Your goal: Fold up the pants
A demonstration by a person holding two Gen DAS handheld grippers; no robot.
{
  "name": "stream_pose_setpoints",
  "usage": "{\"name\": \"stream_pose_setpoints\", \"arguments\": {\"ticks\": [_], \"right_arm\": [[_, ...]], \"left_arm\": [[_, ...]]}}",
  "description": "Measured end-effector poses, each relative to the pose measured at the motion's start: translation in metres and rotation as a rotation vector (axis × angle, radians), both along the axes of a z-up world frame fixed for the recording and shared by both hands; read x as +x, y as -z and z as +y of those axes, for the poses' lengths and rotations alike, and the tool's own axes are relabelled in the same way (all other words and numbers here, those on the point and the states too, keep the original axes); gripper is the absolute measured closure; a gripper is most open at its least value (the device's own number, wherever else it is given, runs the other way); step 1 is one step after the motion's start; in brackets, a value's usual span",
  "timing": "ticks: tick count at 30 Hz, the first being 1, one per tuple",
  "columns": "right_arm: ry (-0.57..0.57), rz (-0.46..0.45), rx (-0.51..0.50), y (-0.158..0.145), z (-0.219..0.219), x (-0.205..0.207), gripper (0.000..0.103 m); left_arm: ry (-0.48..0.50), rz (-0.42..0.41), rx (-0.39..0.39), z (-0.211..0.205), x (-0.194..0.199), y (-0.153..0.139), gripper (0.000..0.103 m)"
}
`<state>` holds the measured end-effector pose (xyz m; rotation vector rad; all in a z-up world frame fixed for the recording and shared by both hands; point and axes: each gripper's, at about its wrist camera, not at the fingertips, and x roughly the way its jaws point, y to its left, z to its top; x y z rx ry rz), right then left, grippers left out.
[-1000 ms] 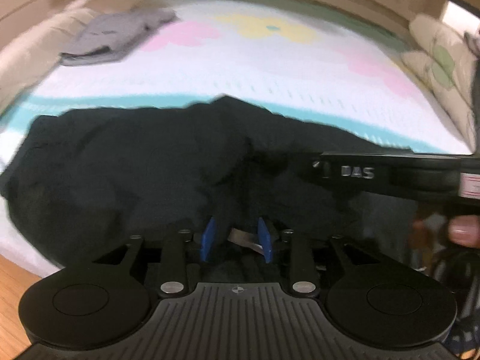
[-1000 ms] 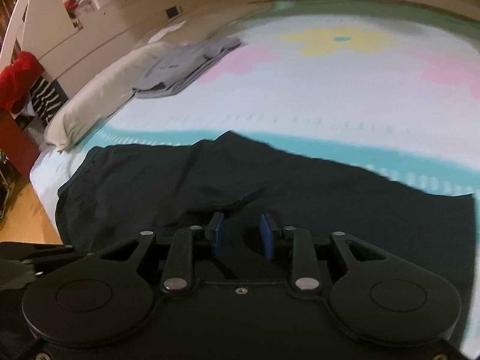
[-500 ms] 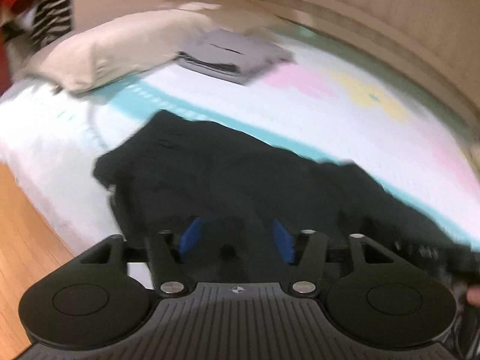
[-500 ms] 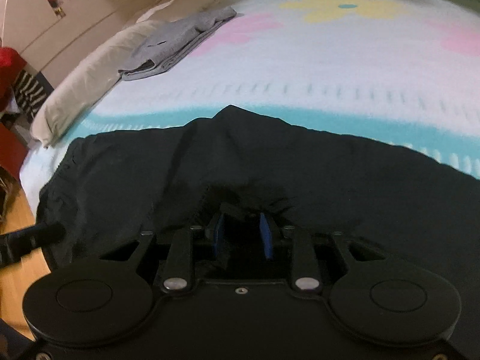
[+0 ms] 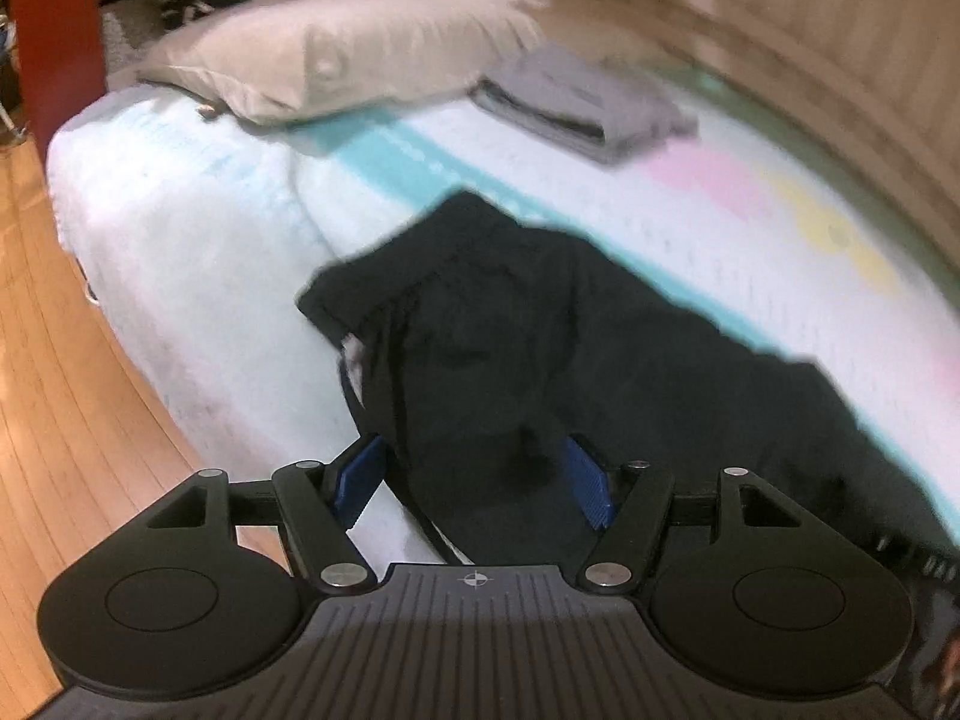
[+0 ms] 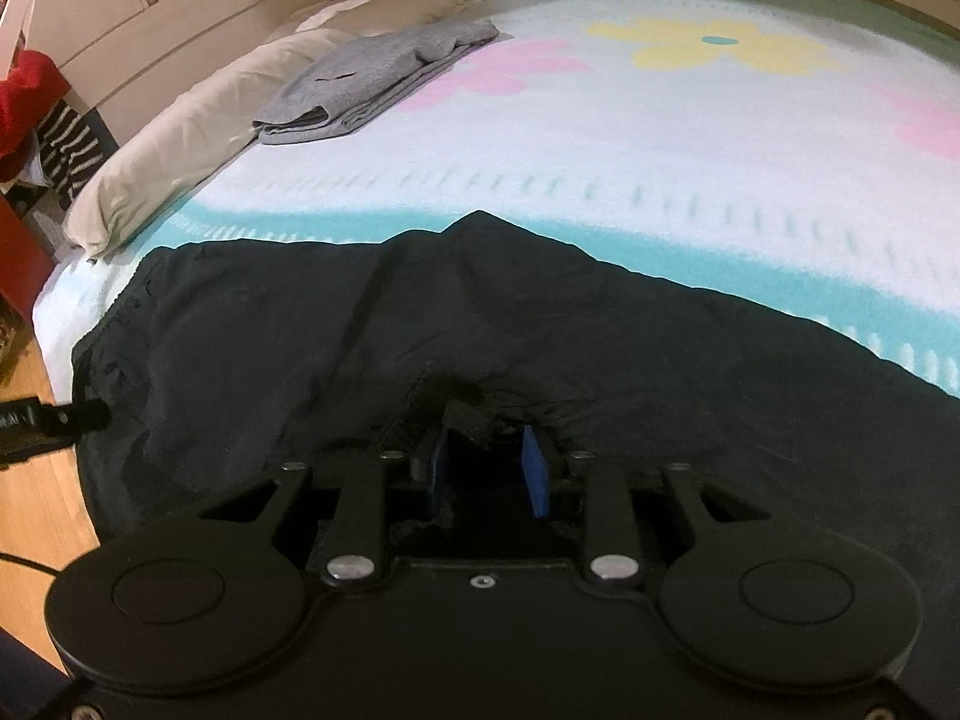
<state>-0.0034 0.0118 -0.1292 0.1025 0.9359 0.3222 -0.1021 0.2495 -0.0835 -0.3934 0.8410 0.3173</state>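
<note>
Black pants (image 5: pixel 510 330) lie spread along the near edge of a bed; the right wrist view shows them (image 6: pixel 300 330) wide and wrinkled. My left gripper (image 5: pixel 474 480) is at their left end by the waistband, its jaws opening, with cloth lying loosely between the wide-apart blue pads (image 5: pixel 360 474). My right gripper (image 6: pixel 483 468) sits mid-pants, its jaws easing apart a little. A bunch of black fabric is still pinched between its pads (image 6: pixel 534 468). A black finger of the left gripper (image 6: pixel 42 426) shows at the left edge of the right wrist view.
The bed cover (image 6: pixel 600 150) is white with a teal band and pastel flowers. A beige pillow (image 5: pixel 336 54) and a folded grey garment (image 5: pixel 576 102) lie at the far left. Wooden floor (image 5: pixel 72 390) and a red post (image 5: pixel 54 30) are beside the bed.
My left gripper swung left along the pants to their left end, rolled, and its jaws widened. My right gripper sank slightly and kept its pinch on the cloth.
</note>
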Motion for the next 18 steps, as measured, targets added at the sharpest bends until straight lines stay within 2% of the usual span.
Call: {"name": "stream_pose_setpoints", "arguments": {"ticks": [3, 5, 7, 12, 18], "right_arm": [[-0.003, 0.003, 0.003, 0.001, 0.000, 0.001, 0.064], [-0.001, 0.003, 0.005, 0.001, 0.000, 0.001, 0.064], [-0.002, 0.001, 0.004, 0.001, 0.000, 0.001, 0.064], [-0.004, 0.006, 0.014, 0.002, -0.001, 0.002, 0.064], [-0.002, 0.003, 0.019, 0.002, -0.001, 0.001, 0.064]], "left_arm": [[-0.061, -0.026, 0.014, 0.011, -0.005, -0.004, 0.038], [-0.079, -0.020, -0.018, 0.017, -0.003, 0.002, 0.038], [-0.054, 0.002, -0.065, 0.019, 0.005, 0.010, 0.038], [-0.036, 0.022, -0.051, 0.017, 0.021, 0.020, 0.037], [-0.048, 0.010, -0.151, 0.029, 0.033, 0.028, 0.037]]}}
